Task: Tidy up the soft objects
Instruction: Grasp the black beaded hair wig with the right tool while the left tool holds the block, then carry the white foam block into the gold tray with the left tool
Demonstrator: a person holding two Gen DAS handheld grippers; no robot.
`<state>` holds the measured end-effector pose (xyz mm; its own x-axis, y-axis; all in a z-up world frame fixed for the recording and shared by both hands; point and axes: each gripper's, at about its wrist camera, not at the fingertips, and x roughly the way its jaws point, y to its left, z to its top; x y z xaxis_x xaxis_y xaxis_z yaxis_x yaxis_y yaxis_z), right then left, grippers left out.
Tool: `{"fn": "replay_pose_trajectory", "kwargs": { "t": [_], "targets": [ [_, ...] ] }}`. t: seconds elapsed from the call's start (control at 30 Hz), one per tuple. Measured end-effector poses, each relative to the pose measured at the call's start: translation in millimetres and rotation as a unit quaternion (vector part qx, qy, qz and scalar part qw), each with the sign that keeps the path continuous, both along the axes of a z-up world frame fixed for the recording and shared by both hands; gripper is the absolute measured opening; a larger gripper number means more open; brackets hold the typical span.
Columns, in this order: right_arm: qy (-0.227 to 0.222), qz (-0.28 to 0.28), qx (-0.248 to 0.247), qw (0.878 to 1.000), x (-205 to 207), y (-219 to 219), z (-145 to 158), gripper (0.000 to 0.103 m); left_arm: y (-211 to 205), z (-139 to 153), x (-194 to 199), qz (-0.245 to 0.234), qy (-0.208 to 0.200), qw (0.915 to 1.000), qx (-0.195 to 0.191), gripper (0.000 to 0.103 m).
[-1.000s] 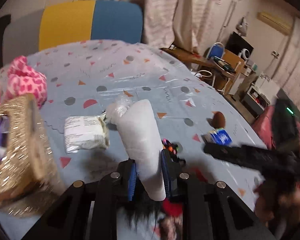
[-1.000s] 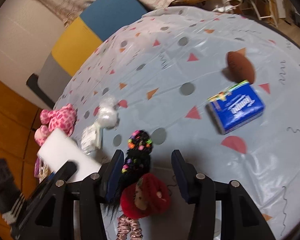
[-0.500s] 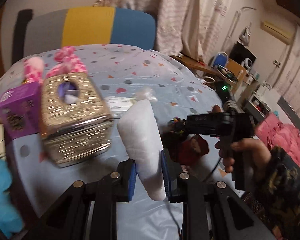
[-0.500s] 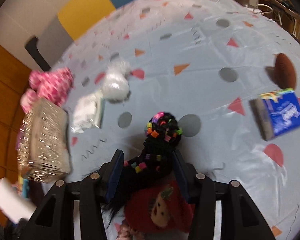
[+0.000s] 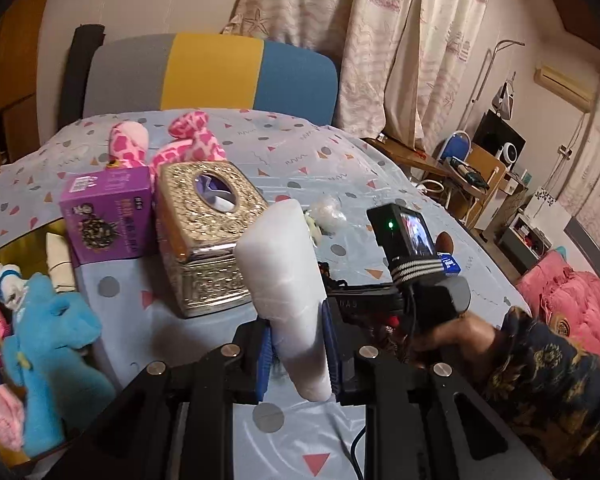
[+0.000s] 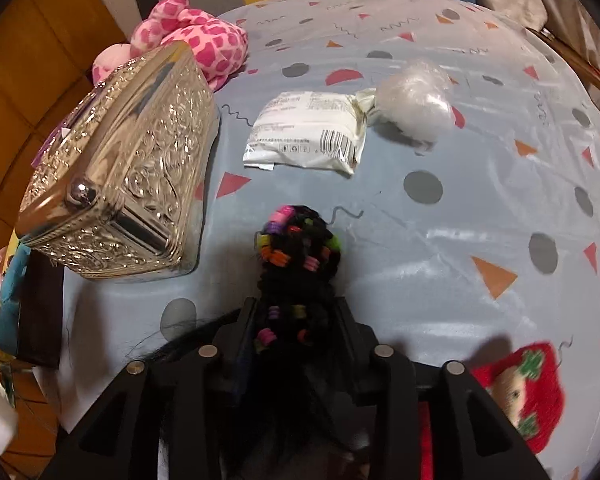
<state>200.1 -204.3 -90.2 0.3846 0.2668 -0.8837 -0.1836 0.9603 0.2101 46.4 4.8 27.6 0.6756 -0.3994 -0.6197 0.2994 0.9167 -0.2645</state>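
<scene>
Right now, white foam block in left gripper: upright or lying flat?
Upright, leaning slightly. The white foam block stands on end, pinched near its base in the left gripper, its top rising beside the gold tissue box.

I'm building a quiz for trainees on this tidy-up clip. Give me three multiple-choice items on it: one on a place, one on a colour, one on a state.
1. Where does the purple cardboard box stand?
A. beside the embossed gold metal tissue box
B. on the striped chair
C. on the floor

2. What colour is the spotted plush toy behind the gold box?
A. green
B. pink
C. grey

3. What does the left gripper hold?
A. nothing
B. a red doll
C. a white foam block

Answers: 1 A, their sides meet on the tablecloth; 2 B, pink patches show in both views; 3 C, the block stands clamped between the blue pads.
</scene>
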Motion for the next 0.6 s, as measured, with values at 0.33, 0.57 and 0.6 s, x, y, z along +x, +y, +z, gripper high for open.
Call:
{"fn": "replay_pose_trajectory", "kwargs": {
  "t": [0.33,0.57,0.6],
  "targets": [
    [-0.057,-0.011,-0.042,0.997,-28,6,1,0.038,33,11,-18,0.044,-0.009,0.9990,0.000,0.023],
    [-0.115,-0.029,-0.069,0.991,-43,18,-2,0.038,60,15,-28,0.089,-0.019,0.9957,0.011,0.023],
    [-0.119,-0.032,-0.068,0.990,-46,18,-1,0.038,64,16,-29,0.096,-0.021,0.9951,0.014,0.023]
  ]
}}
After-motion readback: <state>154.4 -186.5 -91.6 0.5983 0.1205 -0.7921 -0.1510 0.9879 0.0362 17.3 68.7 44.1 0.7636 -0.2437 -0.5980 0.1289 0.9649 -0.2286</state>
